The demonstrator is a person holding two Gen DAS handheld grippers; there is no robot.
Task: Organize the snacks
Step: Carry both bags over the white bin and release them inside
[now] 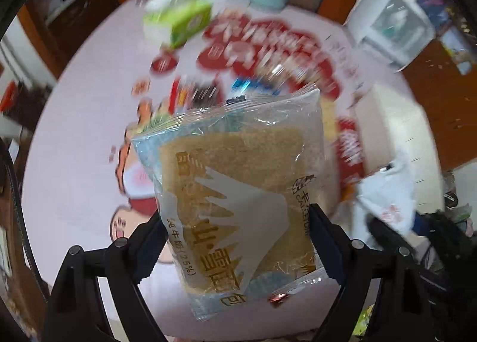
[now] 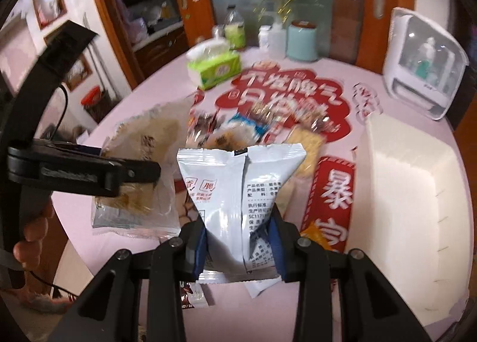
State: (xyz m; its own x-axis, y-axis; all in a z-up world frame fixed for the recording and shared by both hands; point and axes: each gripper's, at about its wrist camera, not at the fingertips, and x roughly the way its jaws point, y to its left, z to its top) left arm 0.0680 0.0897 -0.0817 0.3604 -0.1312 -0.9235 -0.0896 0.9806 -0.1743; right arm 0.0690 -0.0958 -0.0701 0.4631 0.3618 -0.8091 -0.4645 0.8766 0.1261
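Observation:
My left gripper [image 1: 235,228] is shut on a clear bread packet [image 1: 235,181] with a brown slice inside, held above the pink table. It also shows in the right wrist view [image 2: 140,178], with the left gripper [image 2: 149,175] clamped on it at the left. My right gripper [image 2: 240,228] is shut on a white snack packet [image 2: 238,193] with its printed back facing the camera. A pile of several snack packets [image 2: 238,127] lies on the table behind it. A white box [image 2: 408,187] stands to the right.
A green tissue pack [image 2: 214,68], bottles [image 2: 235,29] and a mint canister [image 2: 302,41] stand at the table's far edge. A white appliance [image 2: 423,65] is at the far right. The pink tablecloth [image 2: 89,252] carries red printing. A small packet [image 2: 193,297] lies under my right gripper.

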